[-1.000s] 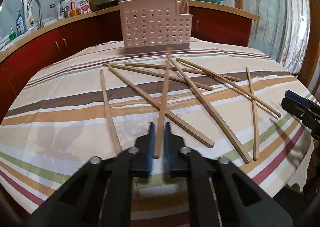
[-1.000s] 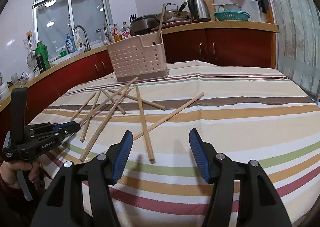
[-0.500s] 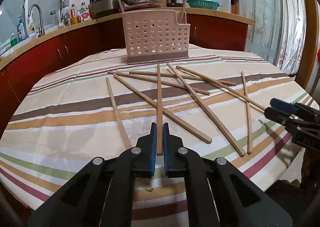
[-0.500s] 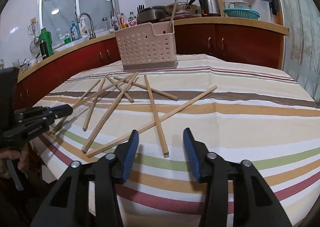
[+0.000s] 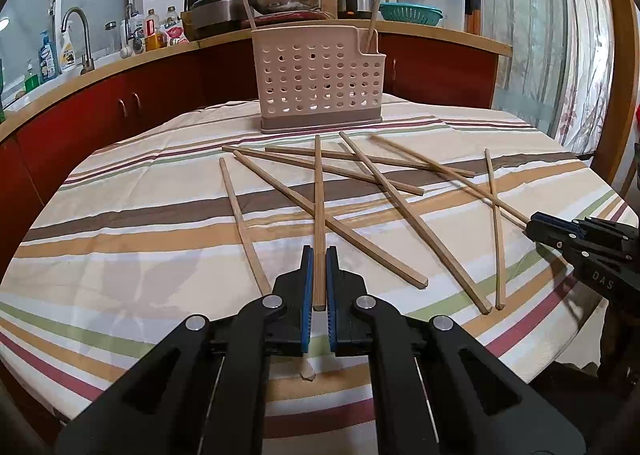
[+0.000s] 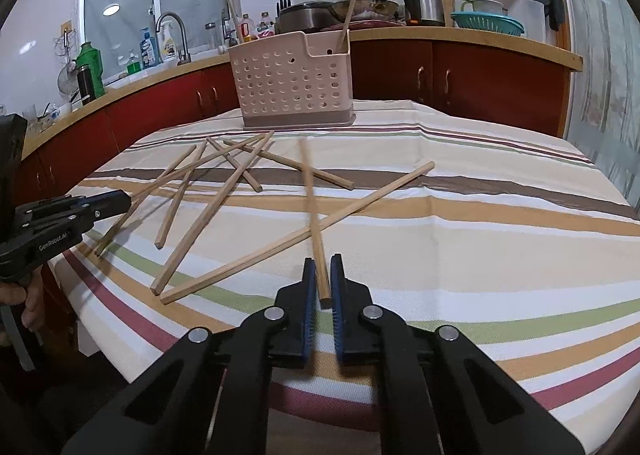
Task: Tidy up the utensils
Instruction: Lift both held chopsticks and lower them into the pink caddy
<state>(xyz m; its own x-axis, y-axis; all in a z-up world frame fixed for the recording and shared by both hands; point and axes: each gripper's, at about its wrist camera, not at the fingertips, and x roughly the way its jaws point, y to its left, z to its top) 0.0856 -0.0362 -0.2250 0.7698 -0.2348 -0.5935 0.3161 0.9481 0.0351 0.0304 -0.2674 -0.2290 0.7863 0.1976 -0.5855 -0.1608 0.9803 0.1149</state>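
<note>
Two chopsticks are gripped, one per gripper: the left gripper (image 5: pixel 319 275) has its jaws closed on a chopstick (image 5: pixel 319 215), and the right gripper (image 6: pixel 320 279) has narrowed onto another chopstick (image 6: pixel 314 215), where a second ago its jaws stood wide apart. Two sticks already stand in the pink holder (image 5: pixel 318 79); about seven more lie scattered on the striped tabletop (image 5: pixel 120 255), so most remains.

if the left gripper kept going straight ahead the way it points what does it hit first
Likely the pink perforated plastic utensil caddy: the wooden chopstick clamped in the left hand-held gripper points toward its base, though depth is unclear.
</note>
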